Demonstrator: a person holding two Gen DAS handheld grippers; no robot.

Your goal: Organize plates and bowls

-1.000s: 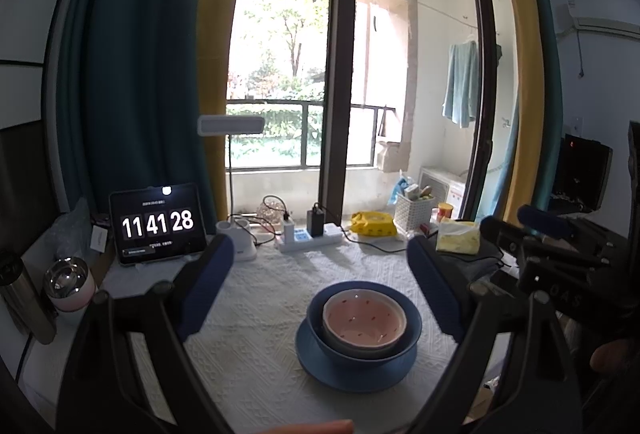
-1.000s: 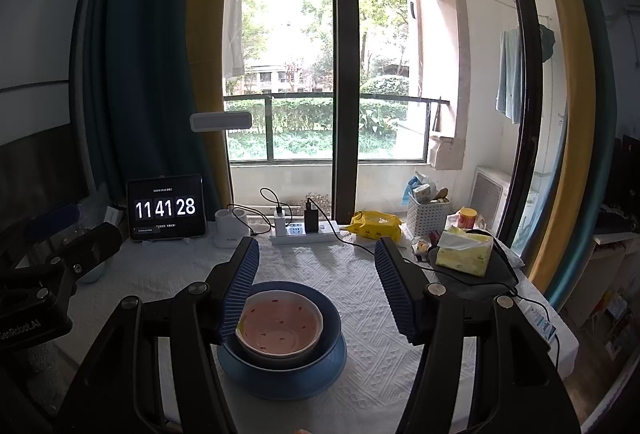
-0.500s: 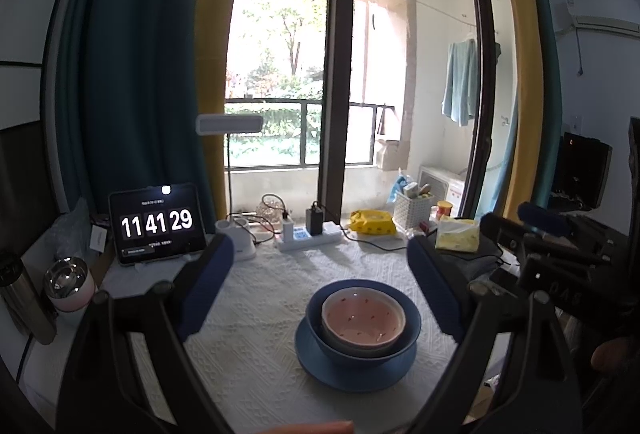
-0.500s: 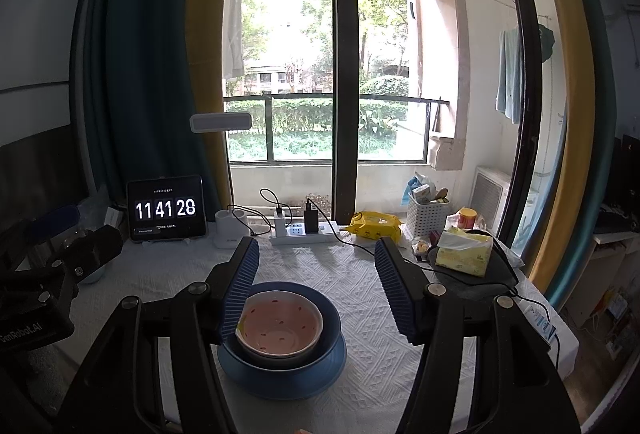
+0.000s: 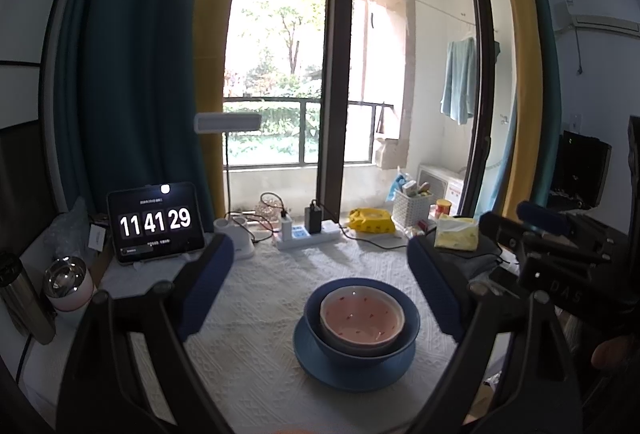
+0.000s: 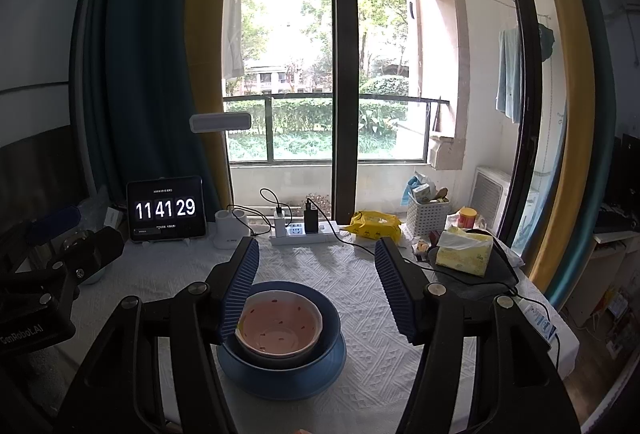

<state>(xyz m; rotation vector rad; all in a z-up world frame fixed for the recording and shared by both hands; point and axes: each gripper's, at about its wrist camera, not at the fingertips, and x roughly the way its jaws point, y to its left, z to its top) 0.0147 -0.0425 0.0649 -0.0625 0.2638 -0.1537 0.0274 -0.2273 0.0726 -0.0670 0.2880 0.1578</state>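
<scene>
A pink bowl [image 5: 362, 320] sits nested in a dark blue bowl [image 5: 410, 330], which stands on a blue plate [image 5: 352, 374] on the white tablecloth. My left gripper [image 5: 320, 274] hovers open above and behind this stack, which lies toward its right finger. In the right wrist view the pink bowl [image 6: 280, 326], blue bowl [image 6: 330, 318] and plate [image 6: 280, 384] lie low between the fingers of my open right gripper [image 6: 318, 286], toward the left one. Neither gripper has anything between its pads.
At the table's back stand a tablet clock [image 5: 154, 224], a lamp base [image 5: 240, 238], a power strip [image 5: 306, 234], a yellow pack [image 5: 370, 220] and a white basket [image 5: 412, 206]. A tissue pack [image 6: 464, 252] lies right. A steel cup [image 5: 66, 282] stands left.
The clock on the tablet has ticked on one second. Both grippers and the stack of dishes stay where they were.
</scene>
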